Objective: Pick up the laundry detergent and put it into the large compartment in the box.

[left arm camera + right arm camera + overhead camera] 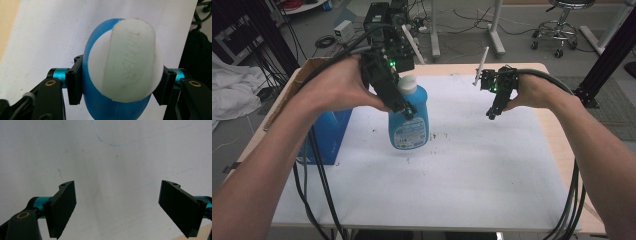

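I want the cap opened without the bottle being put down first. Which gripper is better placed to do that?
Right, likely. The right gripper is open and holds nothing, beside the bottle. The left gripper is shut on the bottle just below the cap, so it can only hold it.

Lab: cables (319, 42), equipment rack (387, 20), stool (562, 25).

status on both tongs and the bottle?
Left tongs shut on blue bottle, upright. Right tongs open, nothing between jaws. Blue box beside the bottle.
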`<state>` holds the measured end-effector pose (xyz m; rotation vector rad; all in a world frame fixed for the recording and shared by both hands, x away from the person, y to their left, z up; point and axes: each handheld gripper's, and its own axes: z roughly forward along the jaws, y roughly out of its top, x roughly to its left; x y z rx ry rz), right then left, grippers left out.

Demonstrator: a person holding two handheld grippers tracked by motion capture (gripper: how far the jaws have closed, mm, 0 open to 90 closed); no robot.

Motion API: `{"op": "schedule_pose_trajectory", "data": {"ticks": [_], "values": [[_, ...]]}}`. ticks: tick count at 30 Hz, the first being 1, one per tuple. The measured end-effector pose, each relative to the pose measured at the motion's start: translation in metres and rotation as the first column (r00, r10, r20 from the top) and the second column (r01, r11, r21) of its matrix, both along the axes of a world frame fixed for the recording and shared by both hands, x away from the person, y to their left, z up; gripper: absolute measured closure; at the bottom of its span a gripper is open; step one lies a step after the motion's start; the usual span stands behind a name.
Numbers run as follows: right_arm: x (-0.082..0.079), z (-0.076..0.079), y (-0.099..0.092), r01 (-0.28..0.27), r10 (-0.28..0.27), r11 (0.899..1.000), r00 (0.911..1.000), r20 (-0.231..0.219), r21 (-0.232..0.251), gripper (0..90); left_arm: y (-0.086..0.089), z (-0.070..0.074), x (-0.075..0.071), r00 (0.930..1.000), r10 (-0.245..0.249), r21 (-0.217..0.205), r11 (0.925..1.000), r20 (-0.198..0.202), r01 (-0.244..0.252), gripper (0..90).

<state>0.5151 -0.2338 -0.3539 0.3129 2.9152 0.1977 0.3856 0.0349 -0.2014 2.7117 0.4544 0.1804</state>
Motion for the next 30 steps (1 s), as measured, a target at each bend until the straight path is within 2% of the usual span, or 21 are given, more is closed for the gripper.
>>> {"op": "schedule_pose_trajectory", "data": {"ticks": [7,12,16,20,26,27,30], "values": [[0.000,0.000,-0.001,0.005,-0.005,1.000,1.0000,0.000,-0.002,13.9,0.014,0.045,0.006,0.9992,0.033,0.003,0.9994,0.023,-0.034,37.8],[0.000,0.001,-0.001,0.004,-0.004,1.000,1.0000,0.002,0.000,13.9,0.025,0.068,0.010,0.9982,0.055,0.006,0.9984,0.025,-0.056,37.8],[-0.001,0.001,-0.003,0.002,-0.002,1.000,1.0000,0.005,0.002,13.9,0.036,0.080,0.013,0.9966,0.081,0.000,0.9967,0.016,-0.081,37.8],[-0.001,0.002,-0.004,0.005,-0.005,1.000,1.0000,0.005,0.000,13.9,0.046,0.091,0.015,0.9943,0.104,0.013,0.9944,0.021,-0.105,37.8],[-0.001,0.002,-0.003,0.008,-0.008,1.000,1.0000,0.001,-0.005,13.9,0.060,0.101,0.016,0.9908,0.133,0.017,0.9909,0.025,-0.134,37.8],[-0.001,0.002,-0.002,0.009,-0.009,1.000,1.0000,0.003,-0.001,13.9,0.070,0.104,0.015,0.9884,0.150,0.011,0.9886,0.026,-0.150,37.8],[0.000,0.001,-0.002,0.006,-0.006,1.000,1.0000,0.003,0.000,13.9,0.080,0.108,0.016,0.9858,0.166,0.002,0.9861,0.027,-0.166,37.8]]}}
